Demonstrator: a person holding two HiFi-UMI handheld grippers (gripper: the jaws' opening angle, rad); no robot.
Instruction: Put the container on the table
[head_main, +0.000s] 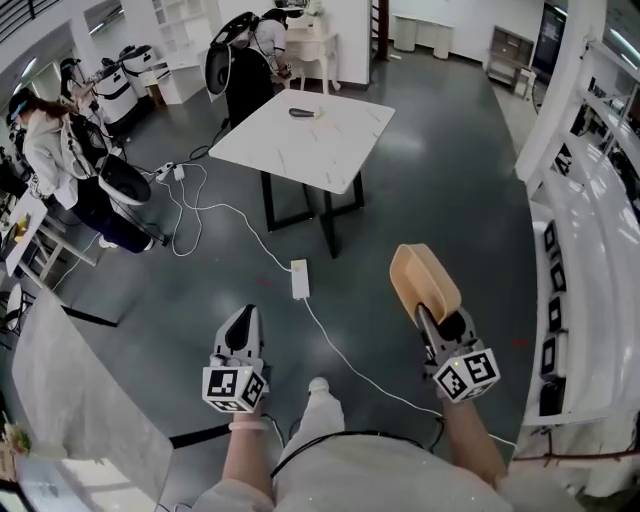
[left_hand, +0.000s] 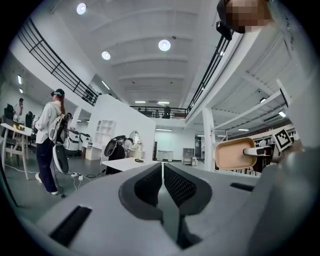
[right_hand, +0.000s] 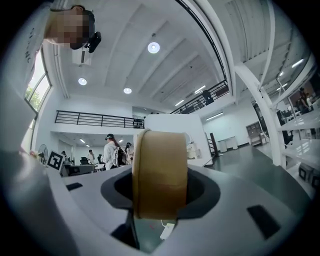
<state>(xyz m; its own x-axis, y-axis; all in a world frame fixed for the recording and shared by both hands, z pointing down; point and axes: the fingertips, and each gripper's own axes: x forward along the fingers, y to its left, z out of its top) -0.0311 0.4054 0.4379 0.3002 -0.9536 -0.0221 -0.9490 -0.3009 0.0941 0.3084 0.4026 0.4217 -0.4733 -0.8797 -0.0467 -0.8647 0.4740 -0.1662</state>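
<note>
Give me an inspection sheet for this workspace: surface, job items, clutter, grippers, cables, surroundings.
Surface: white table, ahead across the floor, mostly bare.
Job's things: tan container, held in the air, not yet on the table.
Clutter: one dark object on the table's far part; cannot identify.
Grippers: left gripper shut, empty; right gripper shut on the container.
Cables: white cable and power strip on the floor before the table.
Surroundings: person at left, white shelving at right.

Container (head_main: 424, 280) well short of table (head_main: 340, 145)

Lab hall: floor cables (head_main: 321, 327), white shelving (head_main: 592, 300)
</note>
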